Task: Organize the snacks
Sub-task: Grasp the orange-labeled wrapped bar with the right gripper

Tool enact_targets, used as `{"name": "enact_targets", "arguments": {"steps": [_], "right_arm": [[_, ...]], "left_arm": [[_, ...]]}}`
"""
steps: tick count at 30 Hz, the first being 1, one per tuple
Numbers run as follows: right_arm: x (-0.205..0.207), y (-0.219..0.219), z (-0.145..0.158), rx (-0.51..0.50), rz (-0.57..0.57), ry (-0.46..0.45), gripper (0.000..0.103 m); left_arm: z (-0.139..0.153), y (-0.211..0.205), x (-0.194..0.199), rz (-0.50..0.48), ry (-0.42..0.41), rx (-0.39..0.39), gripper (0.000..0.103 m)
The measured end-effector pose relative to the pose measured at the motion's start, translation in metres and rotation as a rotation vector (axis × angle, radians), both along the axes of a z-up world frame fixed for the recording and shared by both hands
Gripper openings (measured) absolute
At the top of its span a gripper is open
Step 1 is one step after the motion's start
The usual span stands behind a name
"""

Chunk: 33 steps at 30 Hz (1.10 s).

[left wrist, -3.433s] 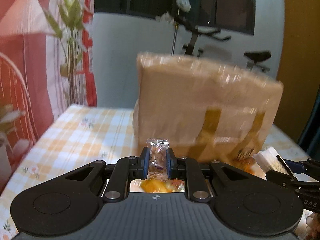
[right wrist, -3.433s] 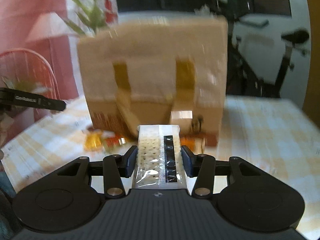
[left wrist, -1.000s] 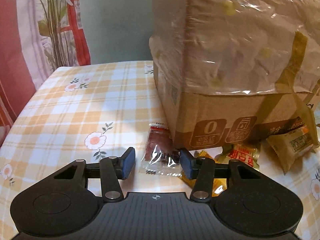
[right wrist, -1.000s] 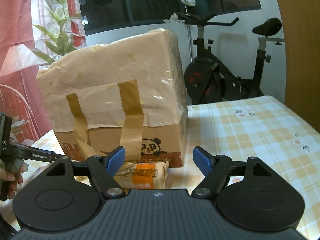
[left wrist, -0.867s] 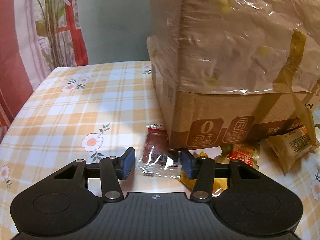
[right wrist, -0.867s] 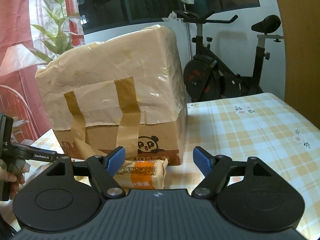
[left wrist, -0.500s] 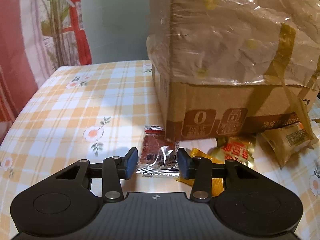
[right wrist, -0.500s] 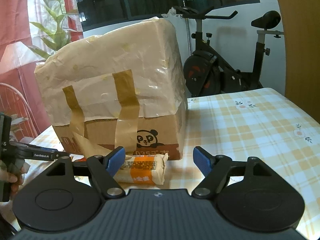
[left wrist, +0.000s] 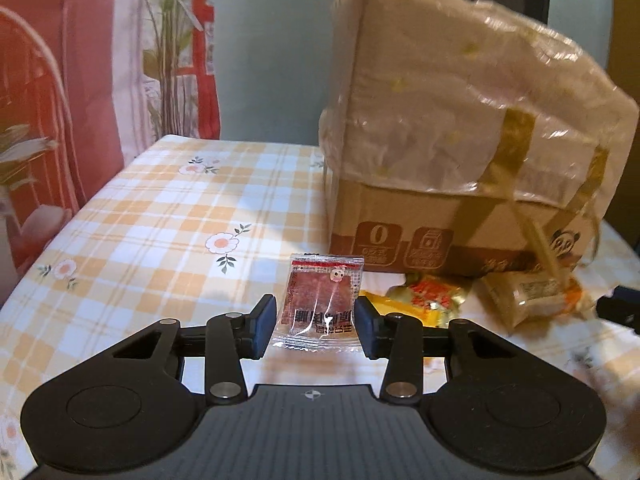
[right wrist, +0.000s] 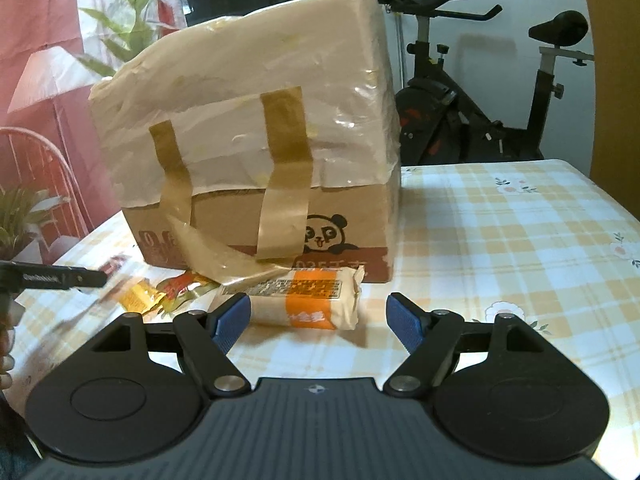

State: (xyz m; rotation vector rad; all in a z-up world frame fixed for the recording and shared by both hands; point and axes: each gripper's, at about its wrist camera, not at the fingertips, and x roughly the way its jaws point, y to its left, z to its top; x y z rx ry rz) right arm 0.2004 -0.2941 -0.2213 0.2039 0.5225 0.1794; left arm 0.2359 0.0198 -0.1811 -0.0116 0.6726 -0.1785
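L wrist cam only: left gripper has just been closing, now pinching a clear sachet w/ red filling, lifted off the checked tablecloth. R cam only: right gripper jaws wide, nothing gripped; orange-banded snack pack lies on the cloth just ahead, at the foot of the taped carton (plastic over its top). Open cloth right of carton. Small wrappers at carton's left corner blurred, unreadable.
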Motion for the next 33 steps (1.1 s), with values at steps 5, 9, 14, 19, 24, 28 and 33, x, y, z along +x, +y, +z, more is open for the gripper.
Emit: {"name": "enact_targets", "arguments": {"steps": [5, 9, 14, 19, 24, 28, 33], "right_arm": [[0.013, 0.003, 0.002, -0.034, 0.019, 0.016, 0.078], [0.034, 0.009, 0.003, -0.070, 0.057, 0.022, 0.078], [0.062, 0.014, -0.009, -0.064, 0.075, 0.113, 0.078], [0.049, 0.018, -0.010, -0.025, 0.127, 0.173, 0.079], [0.025, 0.032, -0.009, 0.010, 0.245, 0.242, 0.076], [0.019, 0.044, 0.004, -0.160, 0.213, 0.104, 0.077], [0.048, 0.057, -0.001, -0.227, 0.290, 0.070, 0.077]], "left_arm": [[0.003, -0.007, -0.015, -0.005, -0.029, -0.028, 0.045], [0.003, -0.012, -0.023, -0.018, -0.039, -0.046, 0.045], [0.001, -0.015, -0.033, -0.043, -0.042, -0.054, 0.045], [-0.001, -0.017, -0.035, -0.061, -0.039, -0.062, 0.045], [-0.002, -0.019, -0.039, -0.083, -0.042, -0.065, 0.045], [-0.002, -0.021, -0.042, -0.092, -0.049, -0.062, 0.045], [-0.004, -0.022, -0.044, -0.097, -0.054, -0.053, 0.045]]}}
